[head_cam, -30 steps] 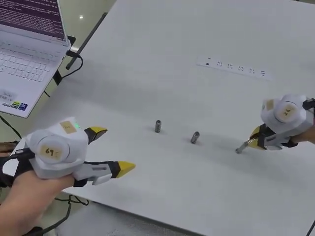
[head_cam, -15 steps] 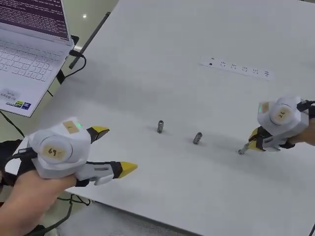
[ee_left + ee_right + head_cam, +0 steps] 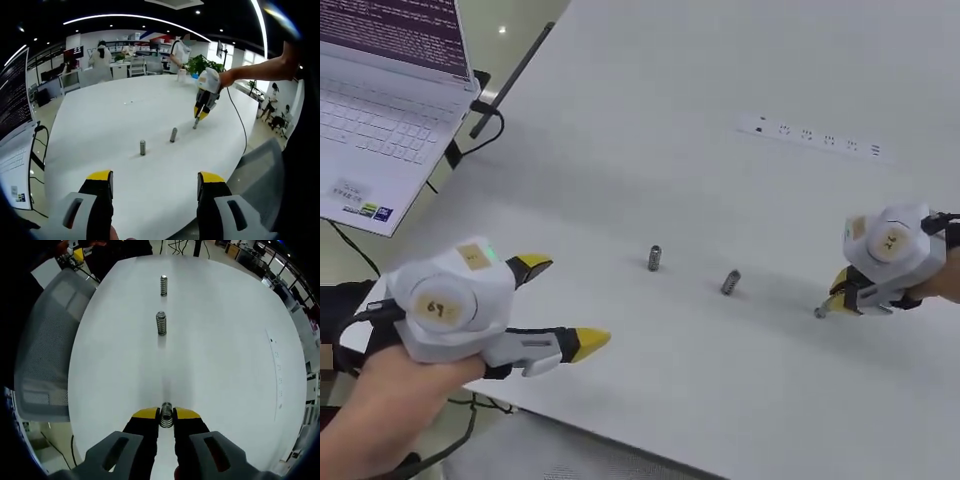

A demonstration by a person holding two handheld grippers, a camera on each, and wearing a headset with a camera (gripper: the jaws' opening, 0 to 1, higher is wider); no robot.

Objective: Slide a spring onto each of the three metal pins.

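Note:
Two springs stand upright on the white table (image 3: pixel 650 130), one (image 3: pixel 655 258) to the left of the other (image 3: pixel 731 282). They show in the left gripper view (image 3: pixel 142 147) (image 3: pixel 173 134) and in the right gripper view (image 3: pixel 163 285) (image 3: pixel 161 322). My right gripper (image 3: pixel 835 300) is shut on a third spring (image 3: pixel 166 416), whose lower end (image 3: pixel 819 313) touches the table to the right of the row. Whether a pin sits inside it I cannot tell. My left gripper (image 3: pixel 562 303) is open near the table's front left, well apart from the springs, its yellow fingertips (image 3: pixel 100 176) holding nothing.
An open laptop (image 3: pixel 380 100) lies at the far left, with a black cable (image 3: pixel 510 80) beside it. A white power strip (image 3: pixel 815 140) lies at the back right. The table's near edge runs just below the left gripper. A grey mesh chair (image 3: pixel 45 355) stands beyond that edge.
The right gripper has come down and in over its spring, so less of the spring sticks out. The left gripper stays open in place. The head view has shifted slightly.

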